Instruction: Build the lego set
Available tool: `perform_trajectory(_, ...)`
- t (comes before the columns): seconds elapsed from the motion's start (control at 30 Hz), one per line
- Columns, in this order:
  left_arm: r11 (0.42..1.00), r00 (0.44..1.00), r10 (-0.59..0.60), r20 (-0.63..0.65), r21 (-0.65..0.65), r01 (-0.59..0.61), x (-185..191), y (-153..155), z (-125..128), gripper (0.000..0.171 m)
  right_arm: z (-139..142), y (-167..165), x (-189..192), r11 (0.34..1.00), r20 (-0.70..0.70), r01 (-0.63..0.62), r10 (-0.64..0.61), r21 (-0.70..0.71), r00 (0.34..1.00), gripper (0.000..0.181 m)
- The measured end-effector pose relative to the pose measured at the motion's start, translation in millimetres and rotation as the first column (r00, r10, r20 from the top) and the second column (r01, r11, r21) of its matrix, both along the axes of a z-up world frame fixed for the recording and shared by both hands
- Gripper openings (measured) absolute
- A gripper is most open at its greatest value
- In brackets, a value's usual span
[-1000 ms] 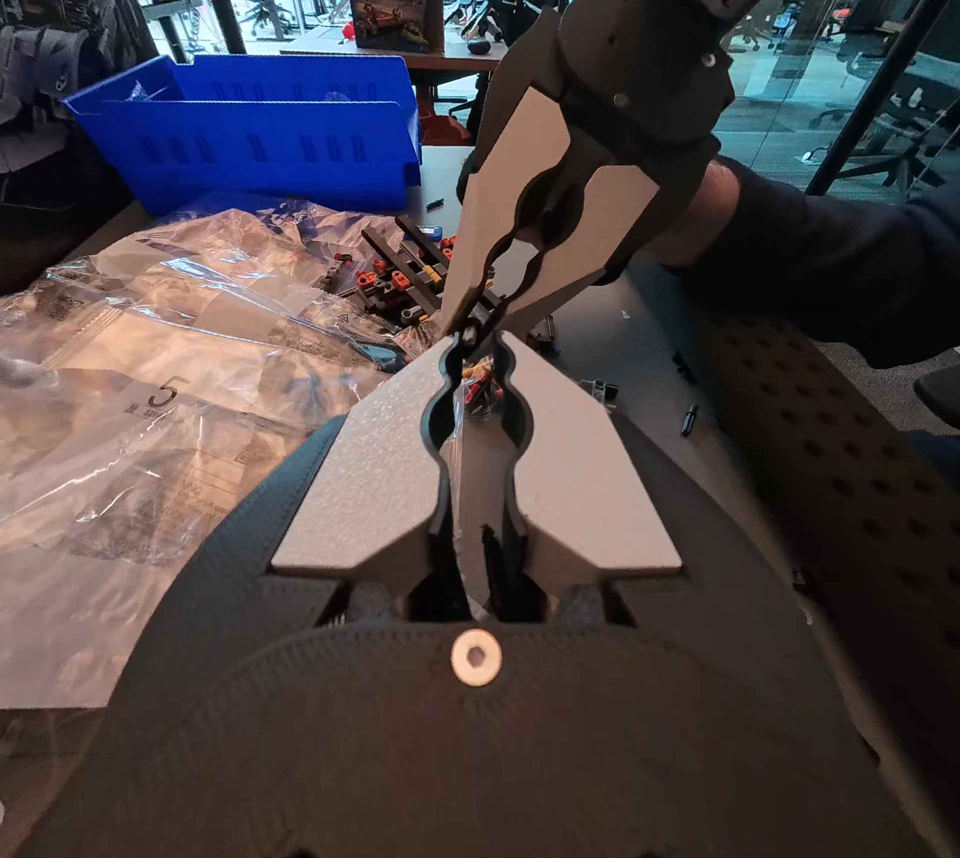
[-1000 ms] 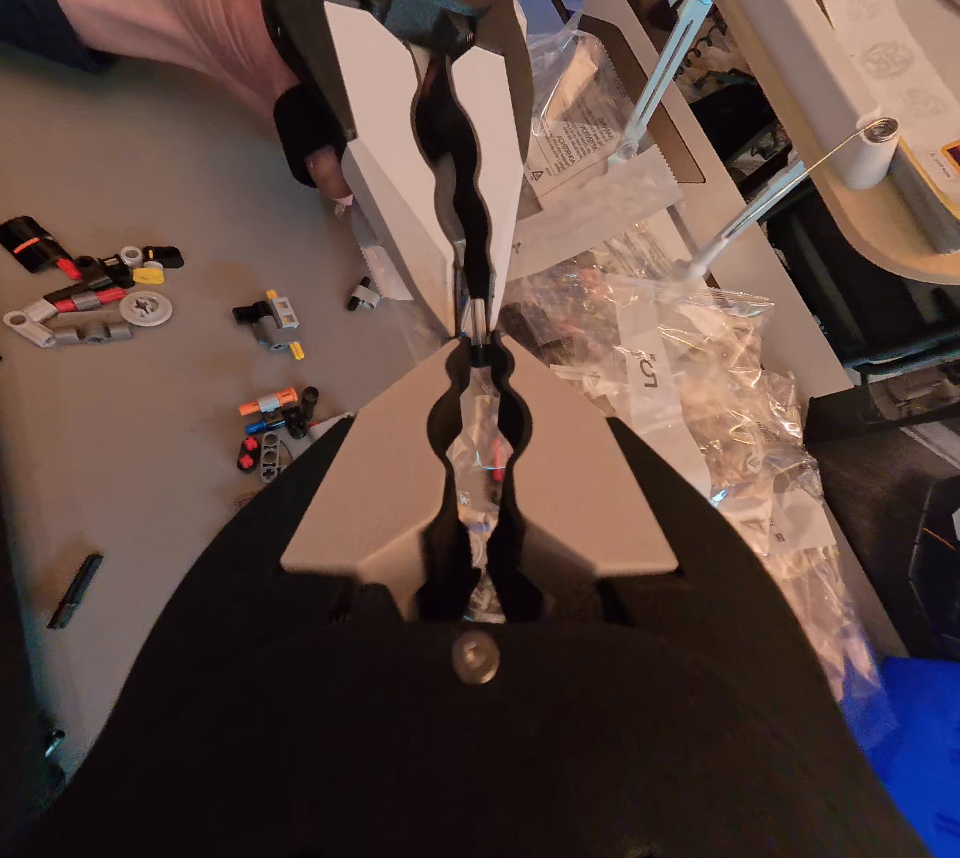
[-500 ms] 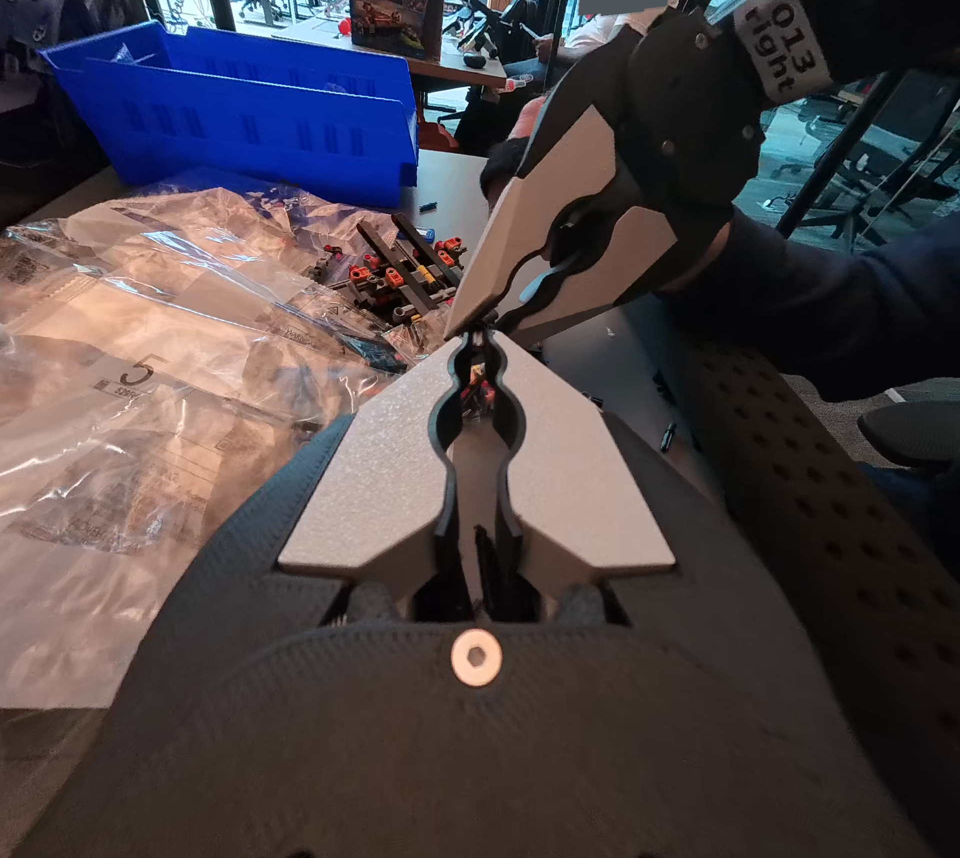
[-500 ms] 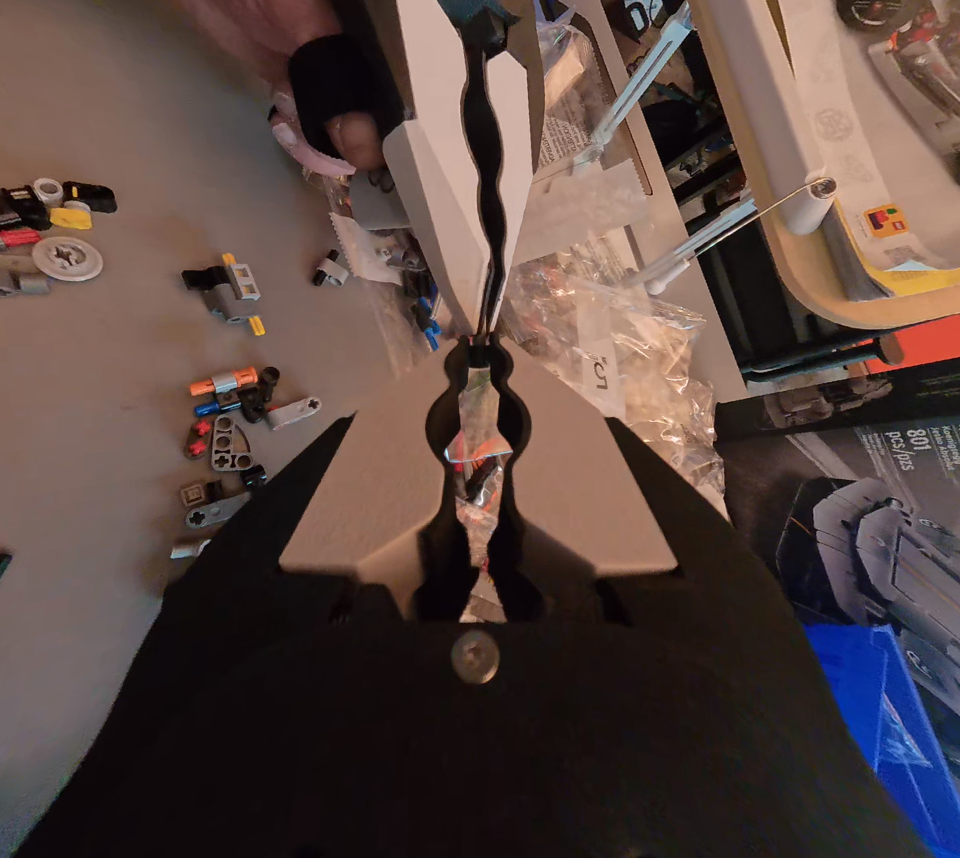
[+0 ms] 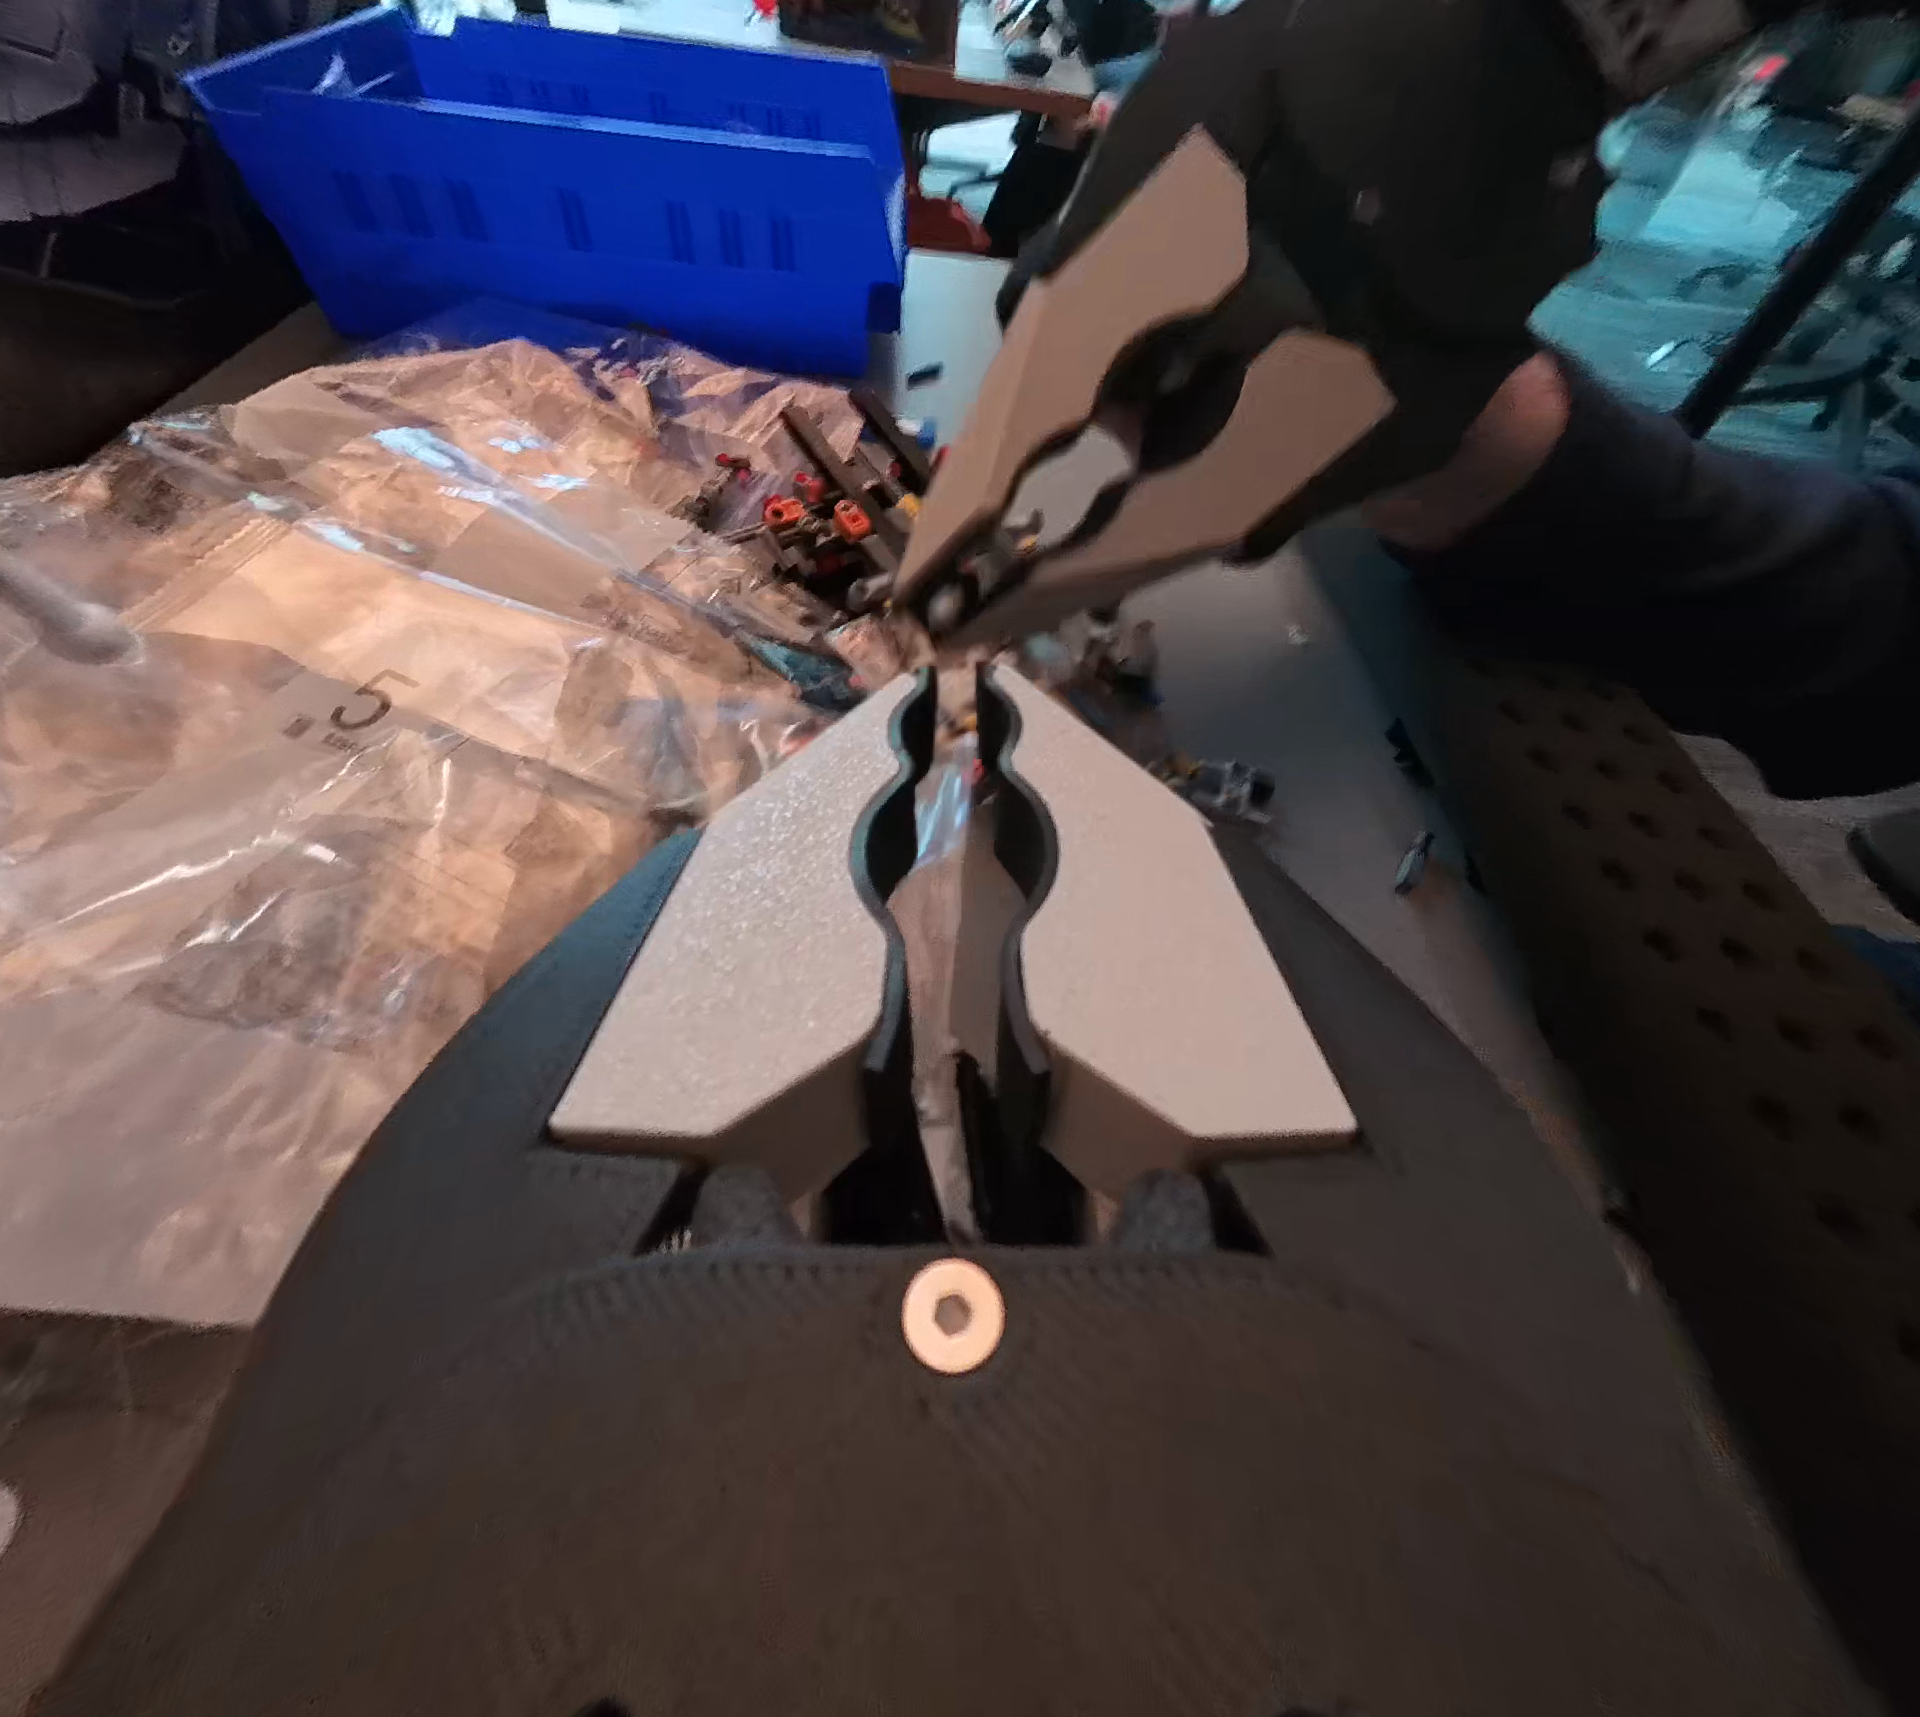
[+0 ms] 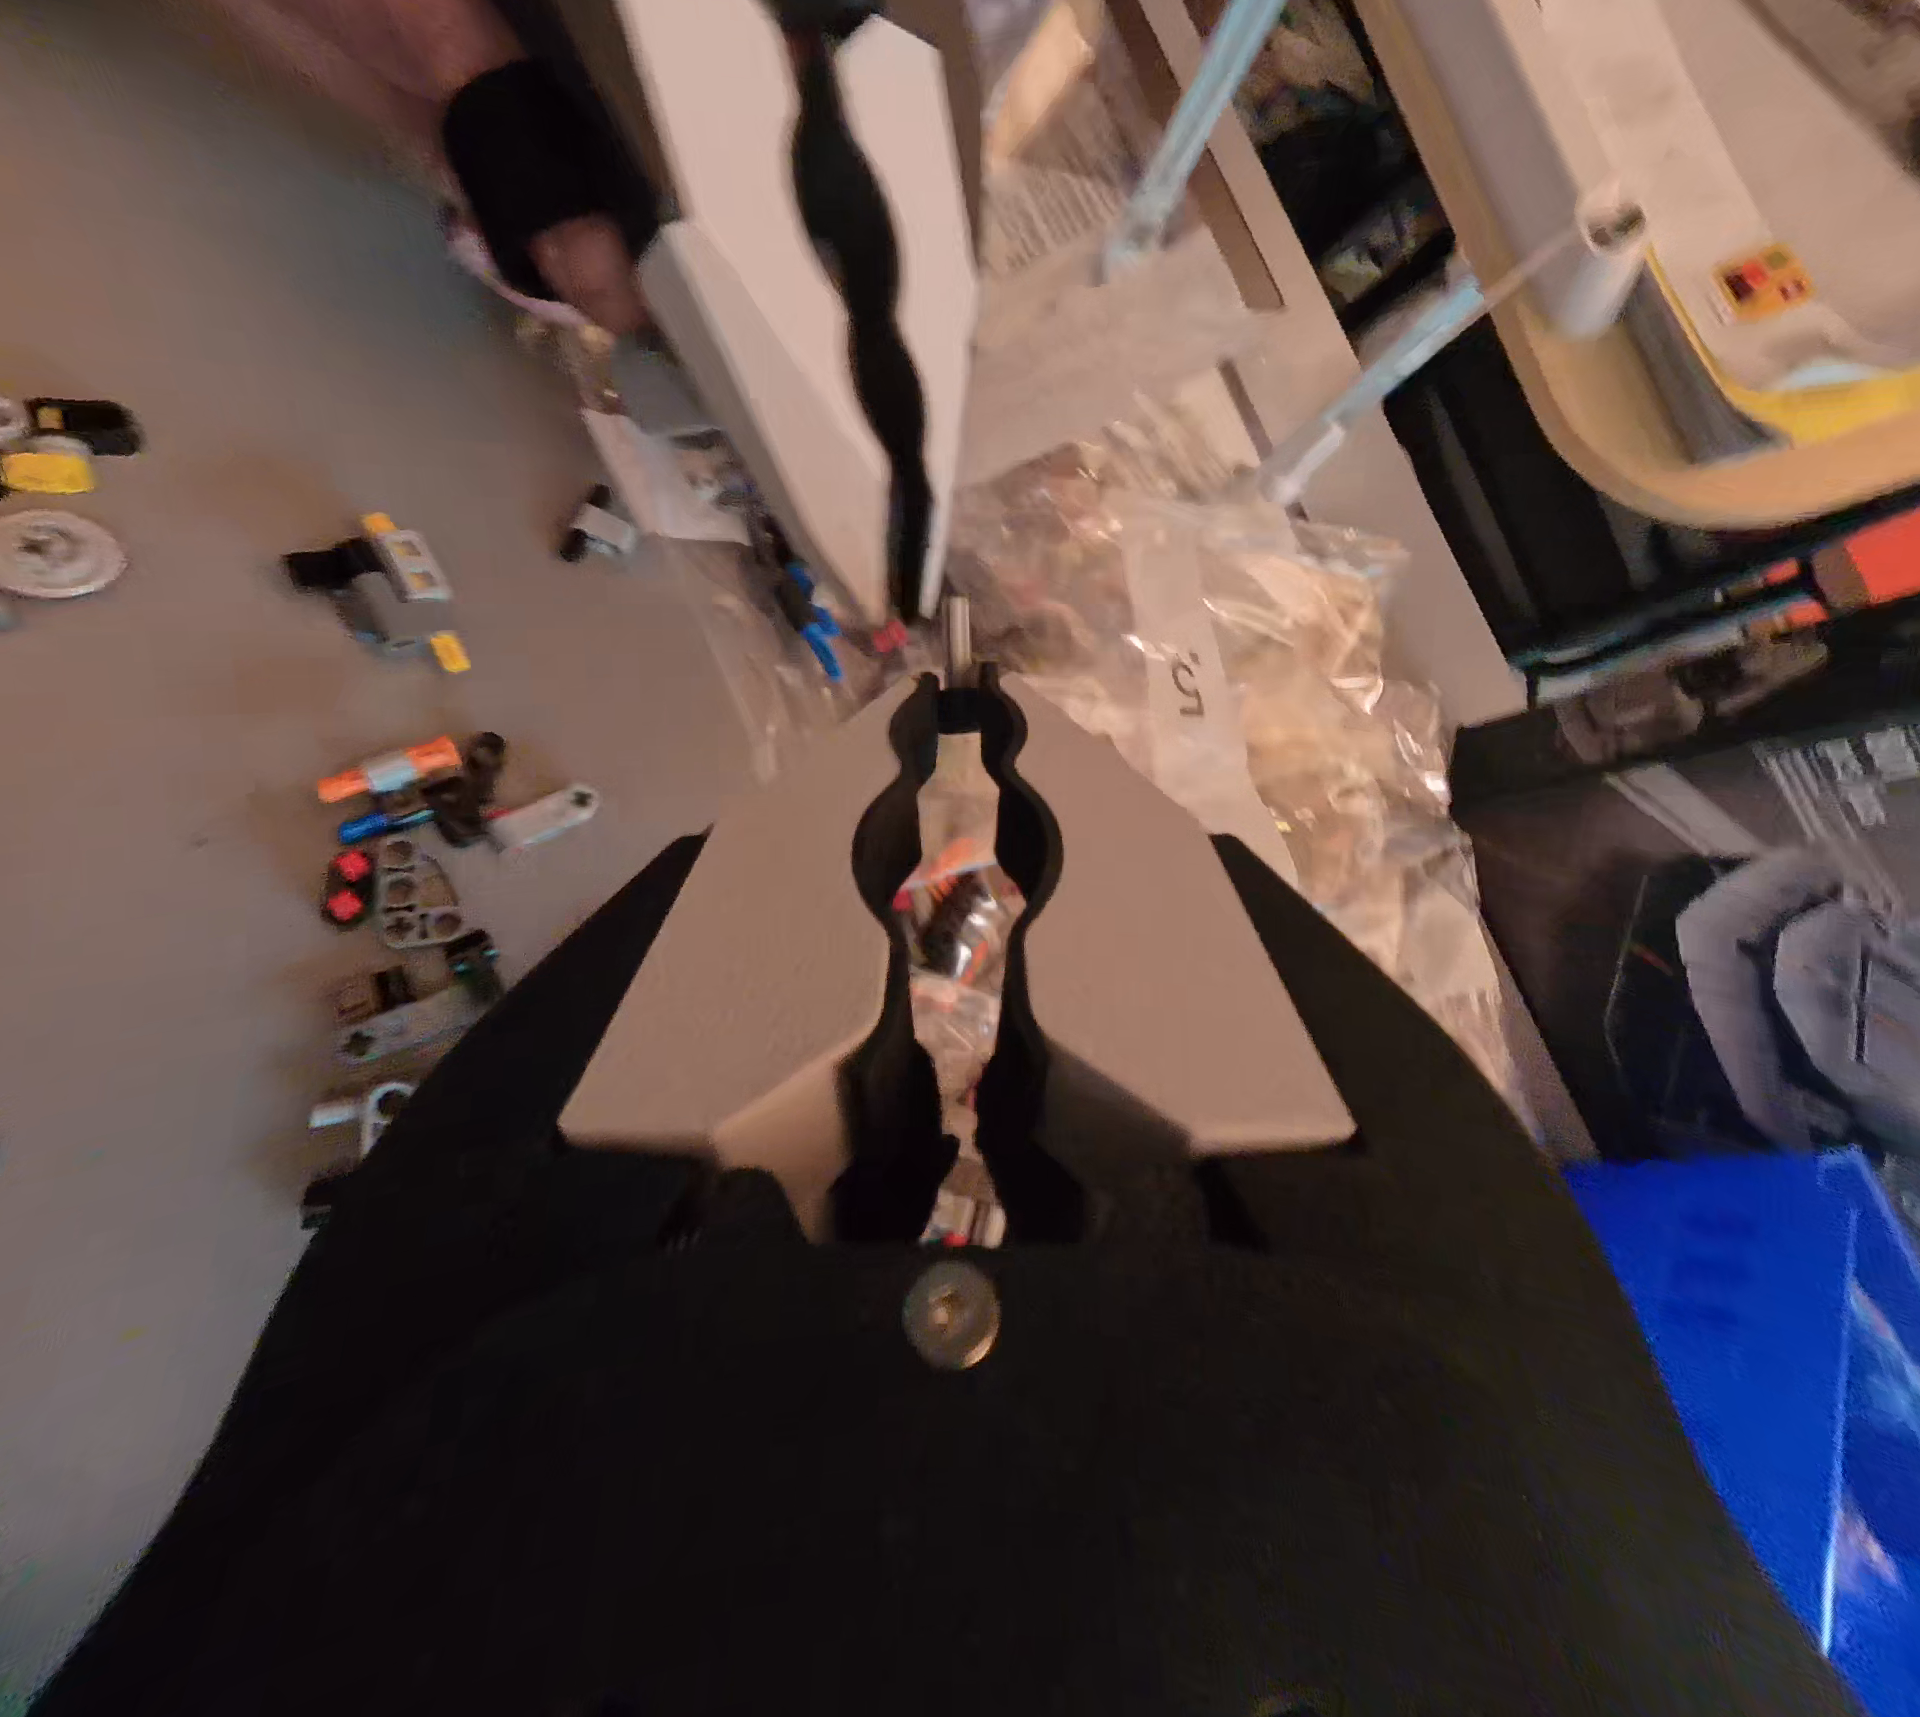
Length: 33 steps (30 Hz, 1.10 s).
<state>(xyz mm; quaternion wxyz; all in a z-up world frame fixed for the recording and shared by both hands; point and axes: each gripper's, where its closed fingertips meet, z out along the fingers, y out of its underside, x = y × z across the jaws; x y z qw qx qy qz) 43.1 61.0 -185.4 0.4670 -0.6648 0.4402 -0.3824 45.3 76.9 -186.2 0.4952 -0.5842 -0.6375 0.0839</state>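
Note:
My right gripper [image 6: 956,691] is shut on a small black Lego piece with a grey pin [image 6: 958,633] that sticks out past its tips. My left gripper [image 5: 956,680] points at it tip to tip, with its jaws a narrow gap apart and nothing gripped. In the right wrist view the left gripper [image 6: 914,597] ends just short of the pin. In the left wrist view the right gripper [image 5: 925,605] comes in from the upper right, just above a black and red partial build [image 5: 821,493] on the table.
Clear numbered part bags [image 5: 364,680] cover the left of the table and also lie under the tips [image 6: 1226,628]. A blue bin [image 5: 582,213] stands behind them. Loose Lego parts [image 6: 416,794] lie on the grey table. A dark perforated mat [image 5: 1662,888] lies on the right. Both grippers' tips are close together, under 4 cm apart.
My left gripper's jaws have parted slightly and it no longer touches the piece. The right gripper still holds the piece. Both views have shifted a little and are blurred.

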Motion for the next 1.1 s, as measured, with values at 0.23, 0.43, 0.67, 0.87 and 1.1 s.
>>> perform_trajectory(0.23, 0.995, 0.942, 0.085, -0.324, 0.082, -0.061, -4, 11, -49, 0.025, -2, 30, 26, 0.972, -0.087, 0.142, -0.16, -0.185, 0.983, 0.004)
perform_trajectory(0.43, 0.991, 0.913, 0.137, -0.385, 0.065, -0.121, -13, 21, -60, 0.026, -25, 25, 18, 0.962, -0.01, 0.119, -0.125, -0.248, 0.992, 0.004)
perform_trajectory(0.67, 0.967, 0.866, 0.252, -0.431, 0.077, -0.244, -35, 37, -61, 0.028, -40, 23, 10, 0.955, 0.046, 0.115, -0.106, -0.272, 0.993, 0.004)
perform_trajectory(0.87, 0.953, 0.842, 0.287, -0.458, 0.05, -0.298, -42, 44, -69, 0.031, -48, 32, -3, 0.958, 0.111, 0.132, -0.106, -0.256, 0.988, 0.004)
perform_trajectory(1.1, 0.948, 0.812, 0.304, -0.499, 0.069, -0.312, -44, 47, -79, 0.034, -65, 29, -9, 0.946, 0.179, 0.136, -0.085, -0.296, 0.98, 0.005)
